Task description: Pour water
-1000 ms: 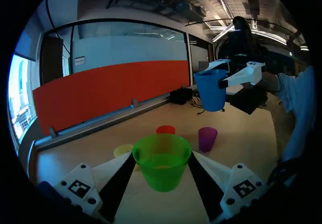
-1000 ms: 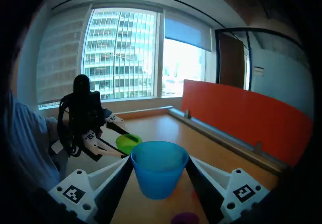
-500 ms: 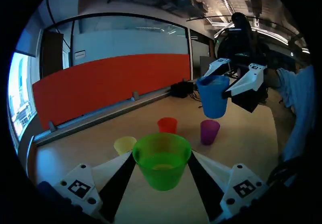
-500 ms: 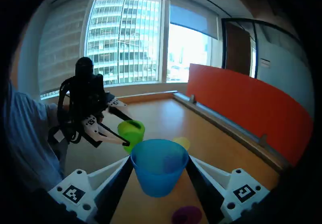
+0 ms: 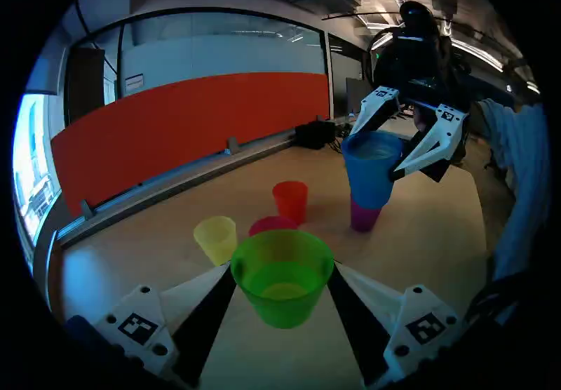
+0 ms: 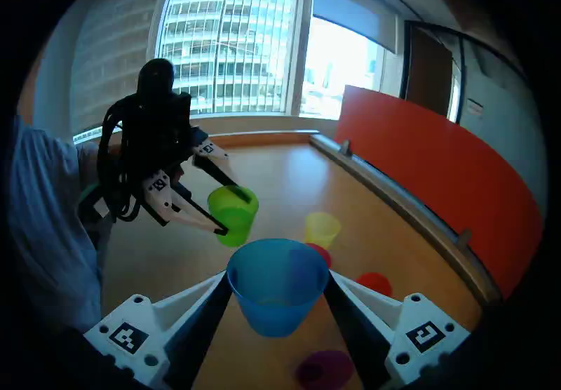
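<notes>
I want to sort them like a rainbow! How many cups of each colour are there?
green cup: 1
blue cup: 1
yellow cup: 1
red cup: 1
pink cup: 1
purple cup: 1
Total: 6

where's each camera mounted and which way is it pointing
Left gripper view: rides on the left gripper, looks forward past the translucent green plastic cup it holds, toward the orange partition wall; a pale blue sleeve at right.
Right gripper view: rides on the right gripper, looks past its blue plastic cup toward the big windows; sleeve at left.
Shared: both cups, both grippers, wooden table, small yellow cup.
</notes>
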`<state>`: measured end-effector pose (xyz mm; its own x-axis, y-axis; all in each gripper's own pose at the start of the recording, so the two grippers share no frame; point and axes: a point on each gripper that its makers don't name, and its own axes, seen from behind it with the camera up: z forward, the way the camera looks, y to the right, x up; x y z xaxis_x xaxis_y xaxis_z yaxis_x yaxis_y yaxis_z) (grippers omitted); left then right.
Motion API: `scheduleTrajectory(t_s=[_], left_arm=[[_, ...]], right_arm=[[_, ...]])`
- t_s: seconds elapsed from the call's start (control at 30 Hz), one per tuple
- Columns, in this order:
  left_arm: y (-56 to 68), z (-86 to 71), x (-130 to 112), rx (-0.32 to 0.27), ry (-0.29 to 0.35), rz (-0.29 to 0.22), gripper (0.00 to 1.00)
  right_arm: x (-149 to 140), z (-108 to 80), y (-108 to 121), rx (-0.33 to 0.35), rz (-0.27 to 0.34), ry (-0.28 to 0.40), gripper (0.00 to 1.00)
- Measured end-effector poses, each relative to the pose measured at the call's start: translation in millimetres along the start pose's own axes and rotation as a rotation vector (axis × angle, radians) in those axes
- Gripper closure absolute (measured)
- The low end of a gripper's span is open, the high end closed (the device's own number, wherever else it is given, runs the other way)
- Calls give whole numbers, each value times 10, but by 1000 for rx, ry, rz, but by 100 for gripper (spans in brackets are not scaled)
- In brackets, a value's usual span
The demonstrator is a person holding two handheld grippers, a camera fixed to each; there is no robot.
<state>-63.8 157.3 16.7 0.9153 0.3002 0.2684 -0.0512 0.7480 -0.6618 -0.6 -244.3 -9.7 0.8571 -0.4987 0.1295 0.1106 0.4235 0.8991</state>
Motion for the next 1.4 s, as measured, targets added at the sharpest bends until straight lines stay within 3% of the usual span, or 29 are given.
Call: scheduleTrajectory(t_s=[0.47,0.8,1.4], left_arm=[[54,137,-283,-30,-112,19,13],[107,278,-524,-56,-184,36,13],[152,456,-721,-79,-212,18,13]], right_arm=[[-350,239,-61,36,-13,-101,8],[-496,376,-103,53,-9,-136,8],[-650,467,-103,55,-1,-162,8]])
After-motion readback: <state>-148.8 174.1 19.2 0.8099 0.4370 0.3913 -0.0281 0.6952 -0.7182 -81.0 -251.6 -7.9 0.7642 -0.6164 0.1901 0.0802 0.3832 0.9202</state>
